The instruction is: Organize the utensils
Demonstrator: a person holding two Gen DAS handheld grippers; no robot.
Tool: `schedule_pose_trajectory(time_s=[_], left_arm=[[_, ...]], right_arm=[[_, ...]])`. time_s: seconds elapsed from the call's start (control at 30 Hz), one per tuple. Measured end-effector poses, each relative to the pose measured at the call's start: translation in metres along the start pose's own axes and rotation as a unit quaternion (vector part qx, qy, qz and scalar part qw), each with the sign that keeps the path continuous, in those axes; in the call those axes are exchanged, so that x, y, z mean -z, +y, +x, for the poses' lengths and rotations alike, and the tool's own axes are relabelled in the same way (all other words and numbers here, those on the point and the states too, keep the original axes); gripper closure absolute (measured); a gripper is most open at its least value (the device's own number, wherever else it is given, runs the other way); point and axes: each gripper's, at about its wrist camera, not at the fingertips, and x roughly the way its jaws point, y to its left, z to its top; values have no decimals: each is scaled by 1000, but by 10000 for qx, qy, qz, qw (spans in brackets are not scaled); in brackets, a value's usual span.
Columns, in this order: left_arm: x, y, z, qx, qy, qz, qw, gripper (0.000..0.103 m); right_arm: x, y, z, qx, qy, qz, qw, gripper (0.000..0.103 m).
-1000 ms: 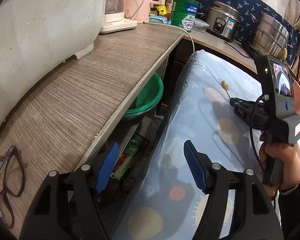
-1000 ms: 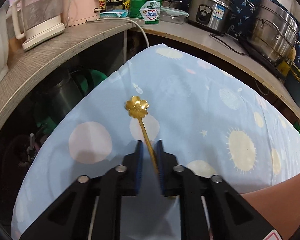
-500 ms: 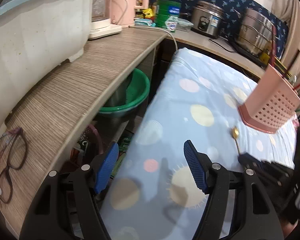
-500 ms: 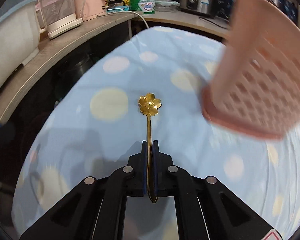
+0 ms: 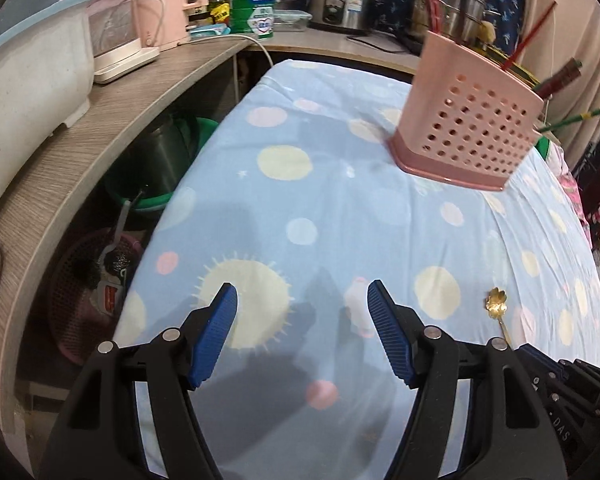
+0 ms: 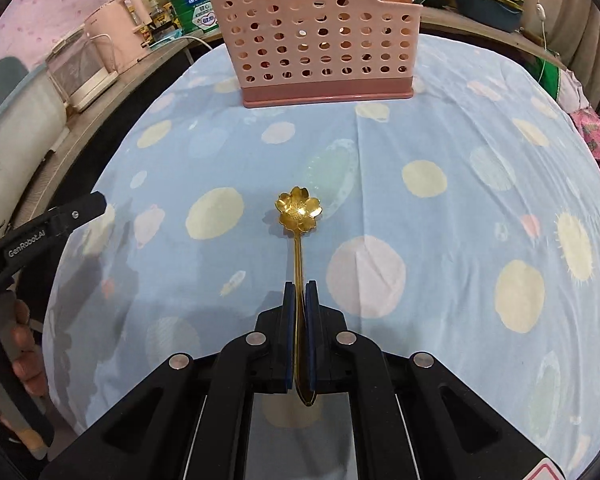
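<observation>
Closest to me, my right gripper [image 6: 299, 292] is clamped tight on the thin stem of the gold spoon [image 6: 299, 216], low on the handle — so the flower-shaped bowl sticks out ahead of the pads, clear of them and above the cloth. I reckon that grip makes sense: with the long end forward, the spoon can go into a slot bowl first, or I can tip it over the rim.

My left gripper [image 5: 302, 304] hangs with its blue pads spread wide and nothing between them, over a pale sun on the blue spotted tablecloth [image 5: 340, 216]. It carries nothing; I judge it is kept free to steady the holder if that slides on the loose fabric. In the right wrist view its black finger shows at the left edge, well apart from the spoon.

Further out, across bare cloth, the pink perforated utensil holder [image 6: 320, 40] stands upright, square in front of the spoon — that is where I take this to be heading. From the left wrist view, chopsticks [image 5: 530, 38] lean out of its top already, so some sorting looks done.

Beyond it, the counter [image 5: 332, 42] holds a rice cooker [image 5: 342, 4] and a green tin [image 5: 256, 8], no part of this job.
</observation>
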Motion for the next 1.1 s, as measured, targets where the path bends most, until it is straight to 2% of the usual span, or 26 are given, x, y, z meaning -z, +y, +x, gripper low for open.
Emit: schedule_pose_trajectory(time_s=[0.07, 0.23, 0.63, 0.73, 0.87, 1.0, 1.03, 1.1], left_arm=[[4, -7, -3, -27, 1, 56, 10000, 39], [13, -13, -8, -114, 35, 98, 9999, 39], [30, -25, -15, -197, 166, 274, 9993, 39], [33, -28, -17, -199, 180, 324, 9991, 39], [30, -31, -23, -188, 128, 352, 9991, 39], [24, -35, -31, -167, 10, 367, 9992, 39], [22, -36, -33, -158, -15, 365, 9992, 39], [19, -38, -36, -147, -71, 366, 9992, 39]], right_arm=[[8, -3, -4, -15, -39, 5, 10000, 94], [30, -1, -9, -103, 36, -151, 9998, 92], [54, 4, -19, -144, 38, -358, 9992, 86], [54, 2, -19, -123, 23, -343, 9993, 92], [52, -2, -26, -158, -56, -256, 9995, 93], [43, -6, -46, -215, -348, -160, 9990, 95], [40, -7, -52, -227, -434, -137, 9987, 101], [31, -11, -63, -272, -627, -63, 9976, 101]])
